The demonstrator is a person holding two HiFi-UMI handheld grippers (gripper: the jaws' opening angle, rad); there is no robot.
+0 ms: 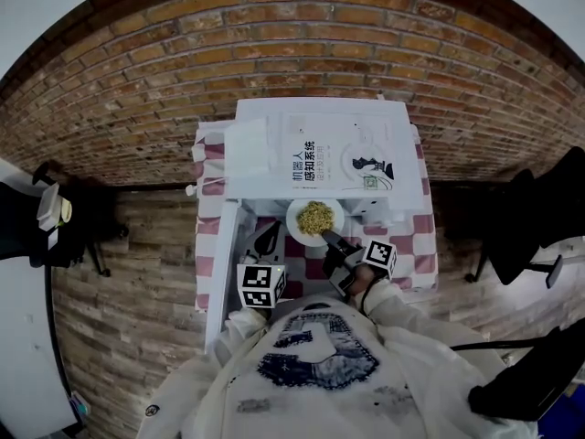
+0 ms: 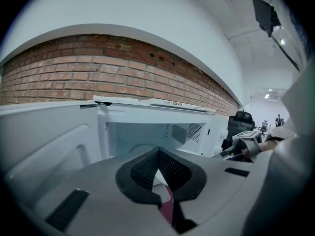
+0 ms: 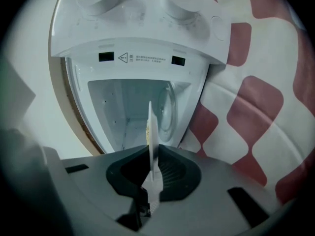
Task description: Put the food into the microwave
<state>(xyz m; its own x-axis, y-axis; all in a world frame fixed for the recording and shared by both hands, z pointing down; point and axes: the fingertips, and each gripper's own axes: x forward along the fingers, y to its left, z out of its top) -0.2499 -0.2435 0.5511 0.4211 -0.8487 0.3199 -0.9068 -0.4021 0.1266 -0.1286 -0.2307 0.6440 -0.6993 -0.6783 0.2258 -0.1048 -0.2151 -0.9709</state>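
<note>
Right gripper view: right gripper (image 3: 150, 150) pinches thin round white plate (image 3: 149, 122) rim; left gripper (image 2: 158, 152) closed, empty.

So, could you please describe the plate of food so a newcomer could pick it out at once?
Find the white microwave against the brick wall, standing open on the red-and-white checked cloth. Just before its opening hangs a round white plate, its rim clamped in the right gripper. It is the only dish by the microwave, heaped with yellowish food.
</note>
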